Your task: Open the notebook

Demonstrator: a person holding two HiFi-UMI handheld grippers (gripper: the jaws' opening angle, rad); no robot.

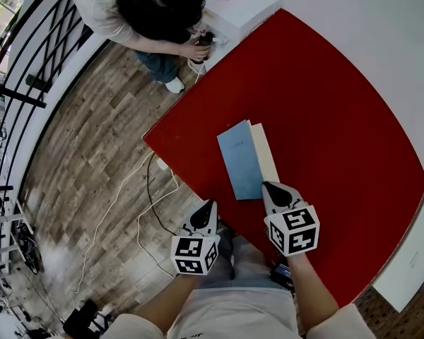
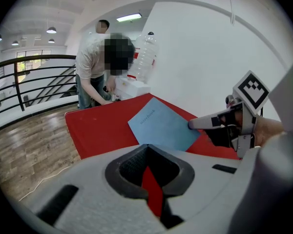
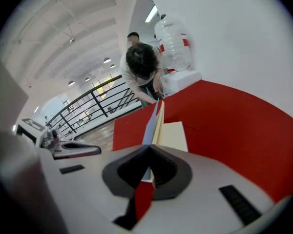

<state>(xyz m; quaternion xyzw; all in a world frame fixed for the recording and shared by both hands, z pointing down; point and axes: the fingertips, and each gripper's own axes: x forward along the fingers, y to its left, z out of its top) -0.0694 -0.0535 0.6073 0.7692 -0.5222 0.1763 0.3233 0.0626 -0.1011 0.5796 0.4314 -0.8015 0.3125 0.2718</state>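
Red table (image 1: 339,119): my R gripper (image 1: 272,187) clamps blue cover (image 1: 239,159) of notebook (image 1: 263,150) at near corner, long axis up-frame, spine prob frame-left; L gripper (image 1: 210,205) closed, empty, lower left.

One word can be read: small dark lowercase print on the blue cover of the notebook (image 2: 162,126), seen in the left gripper view, which seems to say "notebook". The marker cubes (image 1: 295,229) carry only black-and-white square patterns, no letters. The red label on the water bottle (image 2: 145,56) is too small to read.
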